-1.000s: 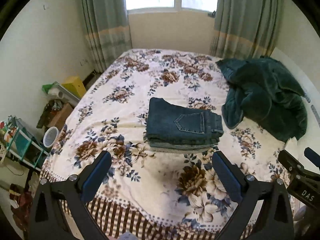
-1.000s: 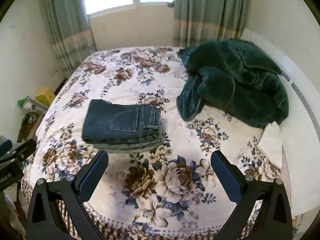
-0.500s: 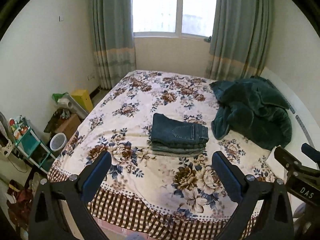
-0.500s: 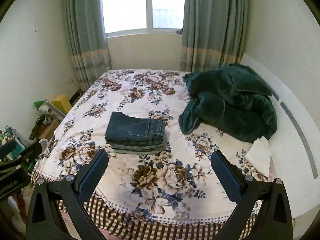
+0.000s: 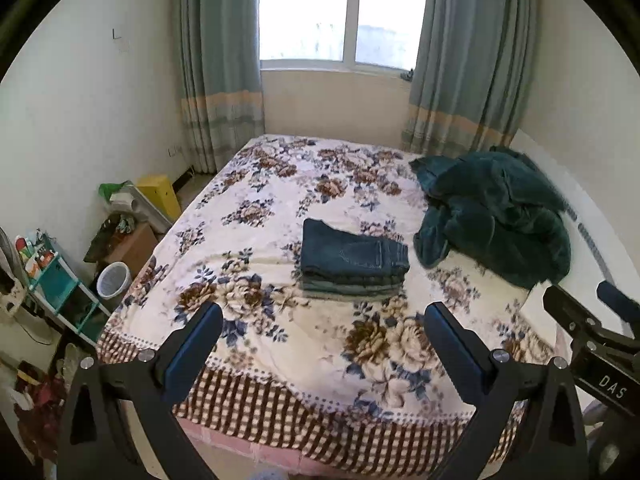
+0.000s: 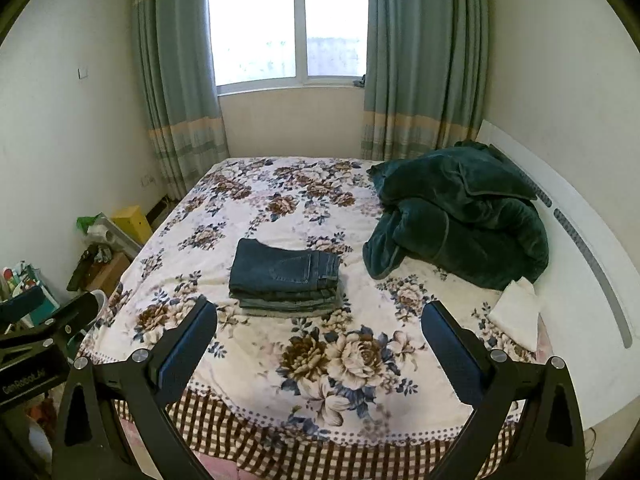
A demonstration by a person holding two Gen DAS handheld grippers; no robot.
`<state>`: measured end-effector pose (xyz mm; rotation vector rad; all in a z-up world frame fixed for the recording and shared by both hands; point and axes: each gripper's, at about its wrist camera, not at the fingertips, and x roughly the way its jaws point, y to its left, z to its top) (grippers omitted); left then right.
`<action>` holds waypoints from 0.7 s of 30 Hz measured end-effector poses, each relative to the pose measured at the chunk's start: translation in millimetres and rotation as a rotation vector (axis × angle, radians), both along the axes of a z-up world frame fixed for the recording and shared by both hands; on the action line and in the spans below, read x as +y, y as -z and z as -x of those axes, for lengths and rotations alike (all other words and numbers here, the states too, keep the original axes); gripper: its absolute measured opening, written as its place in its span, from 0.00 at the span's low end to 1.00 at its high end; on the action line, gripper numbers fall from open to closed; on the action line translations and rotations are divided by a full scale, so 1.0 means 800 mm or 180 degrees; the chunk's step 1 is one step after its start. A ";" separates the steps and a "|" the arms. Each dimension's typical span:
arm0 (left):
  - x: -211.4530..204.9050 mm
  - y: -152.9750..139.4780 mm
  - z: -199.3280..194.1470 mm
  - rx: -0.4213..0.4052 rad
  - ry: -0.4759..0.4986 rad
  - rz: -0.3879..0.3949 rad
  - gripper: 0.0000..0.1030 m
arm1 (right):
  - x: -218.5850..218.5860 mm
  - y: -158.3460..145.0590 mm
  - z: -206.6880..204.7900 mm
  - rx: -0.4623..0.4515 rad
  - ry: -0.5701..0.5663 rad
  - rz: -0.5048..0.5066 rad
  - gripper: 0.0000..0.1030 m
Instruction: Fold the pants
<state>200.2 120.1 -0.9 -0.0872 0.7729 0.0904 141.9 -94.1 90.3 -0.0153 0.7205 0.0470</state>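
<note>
A: From the left wrist camera, what do you see?

B: The left gripper [image 5: 320, 332] is held off the foot of the bed [image 5: 280, 340], its two fingers [image 5: 196, 344] spread wide with nothing between them. The folded pants [image 5: 354, 258] lie as a neat stack of dark denim near the middle of the floral bedspread, well apart from the gripper. Just to the right of the stack is a rumpled dark green blanket [image 5: 496, 208]. At the right edge, part of the right gripper [image 5: 592, 344] pokes into view.

A: Anything beside the bed?

B: On the floor to the left, a yellow box [image 5: 160, 196] and a white bucket [image 5: 114, 280], with a teal shelf [image 5: 52, 280] nearer the camera. A window [image 5: 344, 12] with grey-green curtains [image 5: 218, 64] fills the far wall.

A: And the right wrist camera?

B: The right gripper [image 6: 318, 330] also sits back from the bed's foot, its fingers [image 6: 448, 340] wide apart and holding nothing. The pants [image 6: 286, 274] rest left of centre on the bedspread, a back pocket showing on top. The green blanket [image 6: 460, 216] is heaped to the right by the white headboard [image 6: 580, 240], with a white cloth [image 6: 516, 312] below it. The left gripper's body [image 6: 44, 340] shows at the left edge.
</note>
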 end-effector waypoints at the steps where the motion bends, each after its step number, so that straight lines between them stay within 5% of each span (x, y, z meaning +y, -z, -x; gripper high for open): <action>1: -0.001 -0.002 0.003 0.0006 0.0001 -0.0013 1.00 | 0.000 0.000 -0.001 0.0022 -0.0010 -0.0004 1.00; 21: 0.001 -0.005 0.026 0.0037 -0.0079 -0.0150 1.00 | 0.004 0.000 0.003 0.0141 -0.0083 -0.0021 1.00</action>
